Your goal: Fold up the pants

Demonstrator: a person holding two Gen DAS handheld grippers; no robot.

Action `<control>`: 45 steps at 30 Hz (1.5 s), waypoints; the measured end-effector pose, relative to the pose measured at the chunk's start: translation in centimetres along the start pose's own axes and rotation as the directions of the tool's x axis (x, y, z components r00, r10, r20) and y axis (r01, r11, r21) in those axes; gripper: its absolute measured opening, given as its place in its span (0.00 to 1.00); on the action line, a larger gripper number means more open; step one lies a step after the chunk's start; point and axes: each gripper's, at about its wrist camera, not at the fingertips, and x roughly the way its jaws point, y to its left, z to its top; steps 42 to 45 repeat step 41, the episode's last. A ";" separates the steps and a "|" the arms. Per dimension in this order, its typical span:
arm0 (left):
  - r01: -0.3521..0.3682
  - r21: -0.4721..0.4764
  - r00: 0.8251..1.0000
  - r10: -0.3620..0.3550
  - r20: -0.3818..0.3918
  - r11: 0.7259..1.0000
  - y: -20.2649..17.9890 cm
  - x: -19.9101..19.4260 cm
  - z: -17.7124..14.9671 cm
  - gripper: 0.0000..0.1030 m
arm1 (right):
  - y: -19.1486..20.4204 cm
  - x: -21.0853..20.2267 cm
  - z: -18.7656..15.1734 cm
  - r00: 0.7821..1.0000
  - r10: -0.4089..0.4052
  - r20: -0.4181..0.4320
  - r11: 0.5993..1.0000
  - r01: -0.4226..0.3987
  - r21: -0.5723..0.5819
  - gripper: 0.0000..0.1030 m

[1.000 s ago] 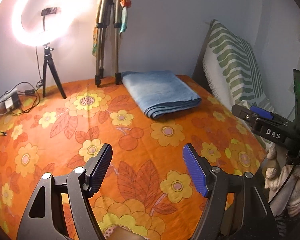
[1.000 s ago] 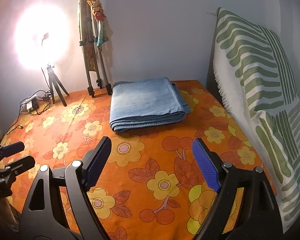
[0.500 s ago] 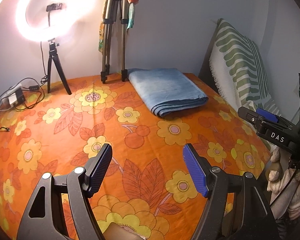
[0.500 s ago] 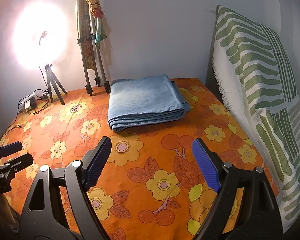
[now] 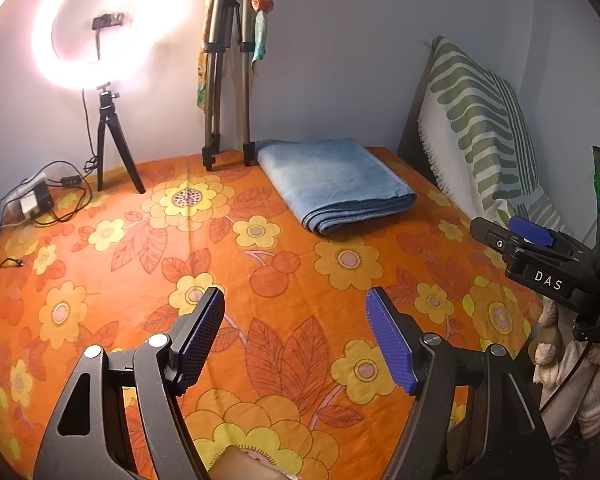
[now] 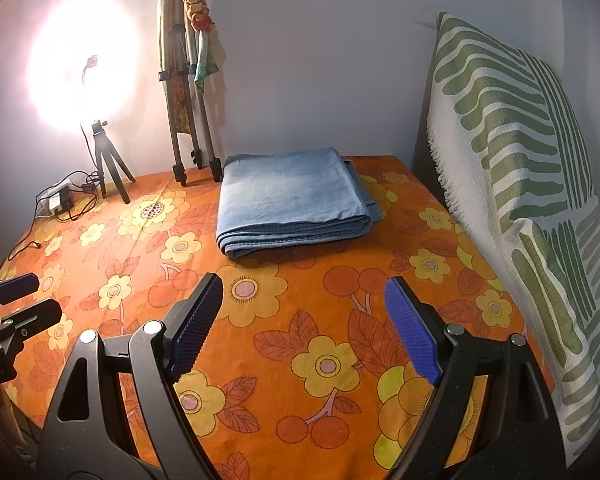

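Lying flat, folded pants (image 6: 292,196): folded edge near, long axis left-right.

The pants (image 6: 294,200) are light blue denim, a little faded. The bed cover (image 6: 324,320) is orange with yellow flowers, red-orange leaves and round cherries. The pillow (image 6: 512,152) is white with green stripes. Each tool has black arms and blue ribbed pads (image 5: 392,346). The ring light (image 5: 100,20) glows white on a black tripod (image 5: 110,140).

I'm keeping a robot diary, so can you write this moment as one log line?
pants: folded, far on bed | left gripper: open, empty | right gripper: open, empty | contact: none
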 end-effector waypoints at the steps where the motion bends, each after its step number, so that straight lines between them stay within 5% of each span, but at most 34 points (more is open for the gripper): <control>1: -0.001 0.001 1.000 0.001 0.000 1.000 0.0 0.0 0.0 0.71 | 0.0 0.0 0.0 1.000 -0.001 0.000 1.000 0.001 0.000 0.83; 45: -0.017 0.007 0.999 0.017 0.028 1.000 0.7 -0.9 -0.3 0.71 | 1.1 0.5 -0.2 0.999 0.039 -0.012 0.999 -0.039 -0.028 0.83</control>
